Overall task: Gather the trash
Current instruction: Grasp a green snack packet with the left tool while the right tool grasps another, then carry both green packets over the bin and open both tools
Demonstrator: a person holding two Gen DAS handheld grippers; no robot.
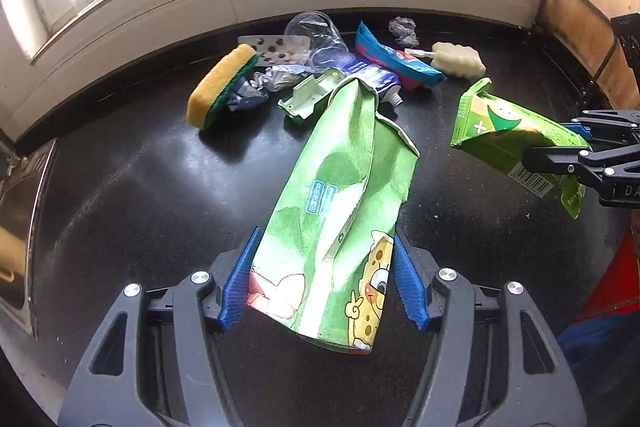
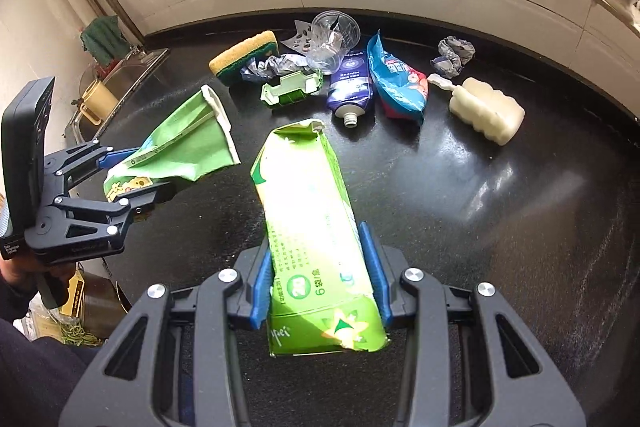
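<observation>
Currently both hands carry trash above the glossy black surface (image 1: 140,195). The left gripper (image 1: 324,279) pinches a crumpled green paper bag with cartoon print (image 1: 340,195) near its printed bottom end, and the bag's open mouth points toward the pile. The right gripper (image 2: 320,279) is pressed onto a torn green cardboard carton (image 2: 312,211), holding it close to one end so the ripped-open end sticks forward.

Both pieces look light and empty. The bag is soft and already creased, so it should fold under any squeeze and could slide through the pads if held loosely. The carton is stiffer but dented, and a grip across its flat sides, as now, seems the safest place.

On the surface beyond lie more items: a yellow and green sponge (image 2: 246,57), a clear plastic cup (image 2: 334,41), a blue squeeze tube without a cap (image 2: 352,87), a blue and red snack wrapper (image 2: 396,83), crumpled foil (image 2: 454,55), a small pale green plastic case (image 2: 292,91) and a white foam brush (image 2: 486,111).

No bin appears in either view, so where the trash should go cannot be told. The printing on the packages is too small to read reliably.
</observation>
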